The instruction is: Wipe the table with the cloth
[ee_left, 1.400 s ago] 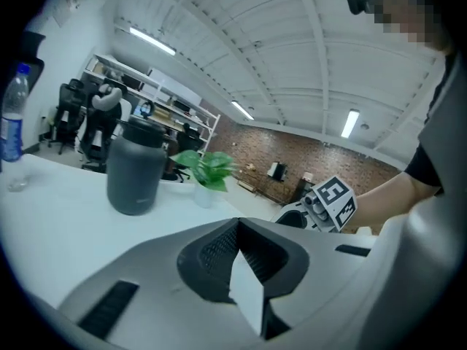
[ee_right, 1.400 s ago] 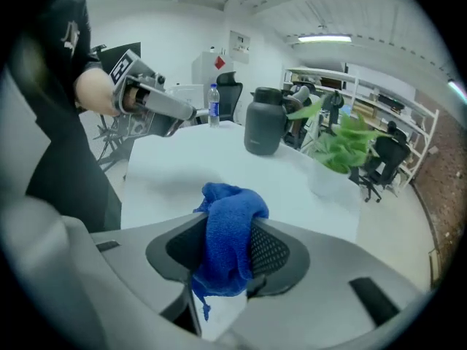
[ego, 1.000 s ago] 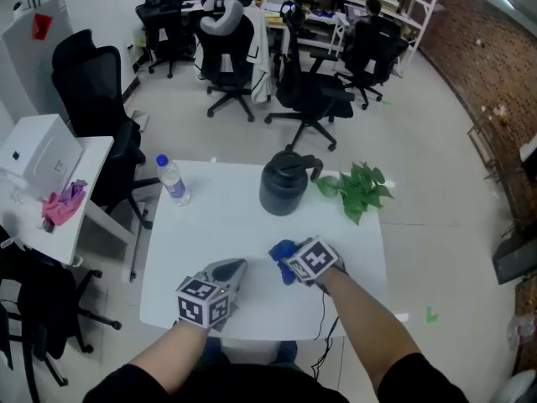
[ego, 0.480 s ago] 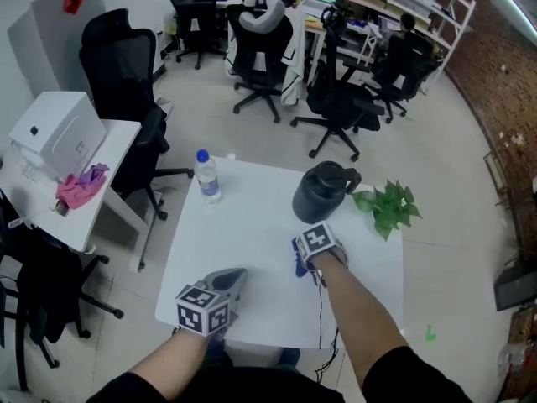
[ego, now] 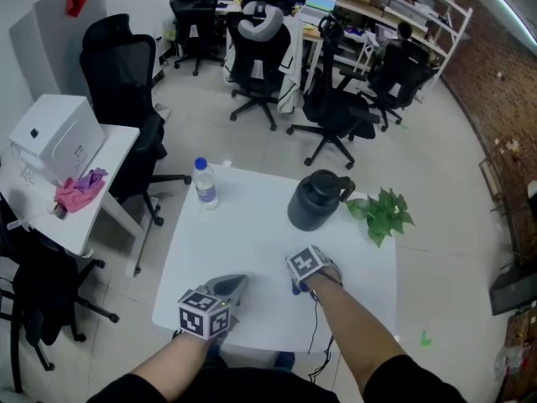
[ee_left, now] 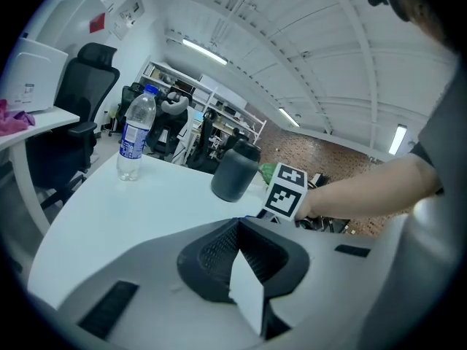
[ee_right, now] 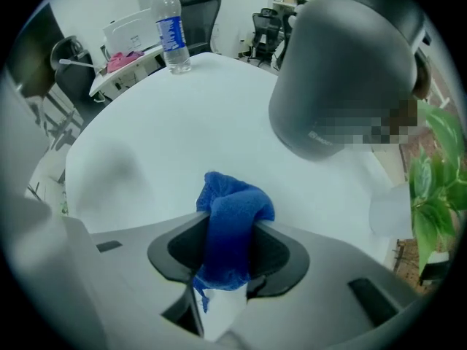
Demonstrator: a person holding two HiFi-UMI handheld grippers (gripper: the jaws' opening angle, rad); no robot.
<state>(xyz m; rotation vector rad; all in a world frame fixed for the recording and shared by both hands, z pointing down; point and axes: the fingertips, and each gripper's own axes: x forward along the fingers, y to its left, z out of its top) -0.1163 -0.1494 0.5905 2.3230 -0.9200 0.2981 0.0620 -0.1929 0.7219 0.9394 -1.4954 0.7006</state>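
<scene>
A blue cloth (ee_right: 236, 200) hangs bunched between the jaws of my right gripper (ee_right: 231, 225), which is shut on it; the jaws have just been closing on the cloth. In the head view that gripper (ego: 304, 279) points straight down at the white table (ego: 243, 242), right of centre near the front. Only a scrap of the cloth (ego: 294, 287) shows under its marker cube. My left gripper (ego: 232, 285) rests low at the front left of the table, shut and holding nothing. In its own view the left gripper (ee_left: 238, 223) faces the right hand's marker cube (ee_left: 286, 191).
A dark jug (ego: 315, 200) stands at the back right of the table beside a green plant sprig (ego: 382, 213). A water bottle (ego: 204, 183) is at the back left. Office chairs (ego: 336, 107) stand beyond, and a side desk (ego: 67, 200) with a pink rag is at the left.
My right gripper has tipped to point downward and sunk toward the table with the cloth, which is now mostly hidden under its marker cube. The left gripper stays near the front edge.
</scene>
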